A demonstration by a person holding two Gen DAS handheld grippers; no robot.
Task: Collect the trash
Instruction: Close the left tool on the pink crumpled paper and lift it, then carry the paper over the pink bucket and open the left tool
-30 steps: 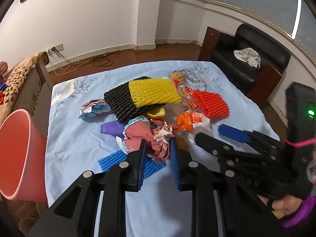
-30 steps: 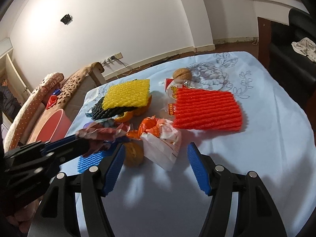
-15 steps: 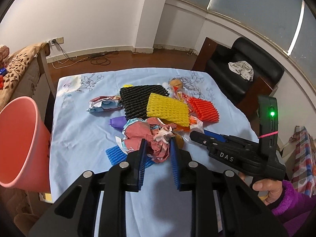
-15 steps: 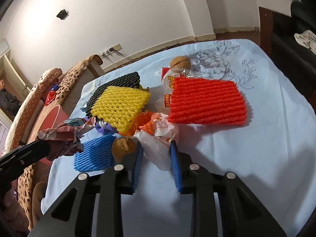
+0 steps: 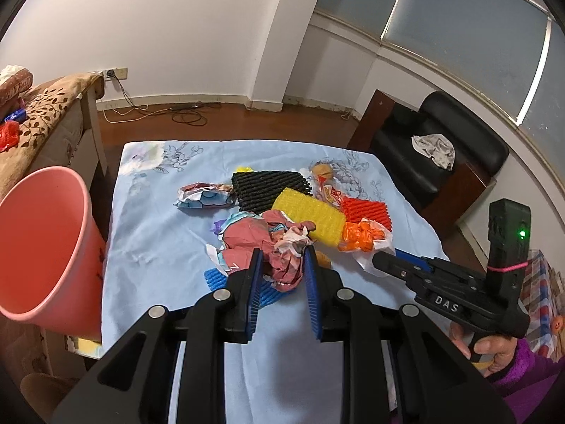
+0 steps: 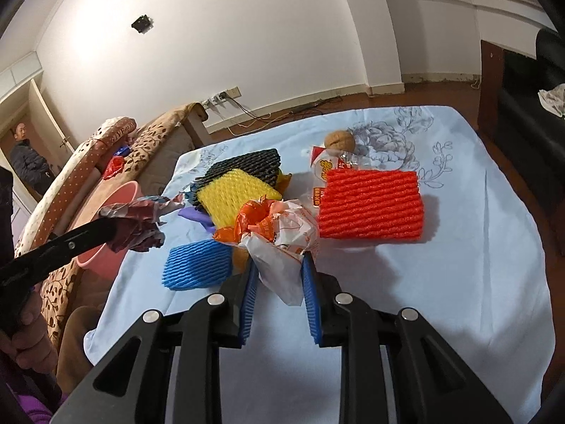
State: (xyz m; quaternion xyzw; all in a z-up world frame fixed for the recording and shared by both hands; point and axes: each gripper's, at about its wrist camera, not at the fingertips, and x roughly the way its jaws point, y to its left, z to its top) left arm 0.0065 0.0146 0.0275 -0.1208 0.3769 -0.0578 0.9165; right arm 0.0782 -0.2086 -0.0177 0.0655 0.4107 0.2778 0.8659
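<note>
A white-walled room holds a table [image 5: 148, 233] under a pale blue flowered cloth, with a black armchair [image 5: 438, 162] beyond its far corner. A pink bin [image 5: 42, 247] stands off the table's left edge; its inside shows only bare pink wall, though the bottom is out of sight. The left gripper [image 5: 280, 265] is clamped on a crumpled reddish wrapper [image 5: 268, 243], held up off the cloth. The right gripper [image 6: 277, 272] pinches a white and orange plastic bag [image 6: 279, 233], which seems to rest partly on the table, though the fisheye makes that hard to judge. On the cloth lie a blue foam net [image 6: 197, 263], a yellow foam net [image 6: 236, 194] overlapping a black foam net [image 6: 247, 164], a red foam net [image 6: 370, 208], a snack packet [image 6: 323, 173] partly hidden under the red net, and a walnut [image 6: 339, 139]. A purple scrap [image 6: 194, 215] is mostly covered by the yellow net. Another crumpled wrapper [image 5: 203, 196] lies left of the black net.
</note>
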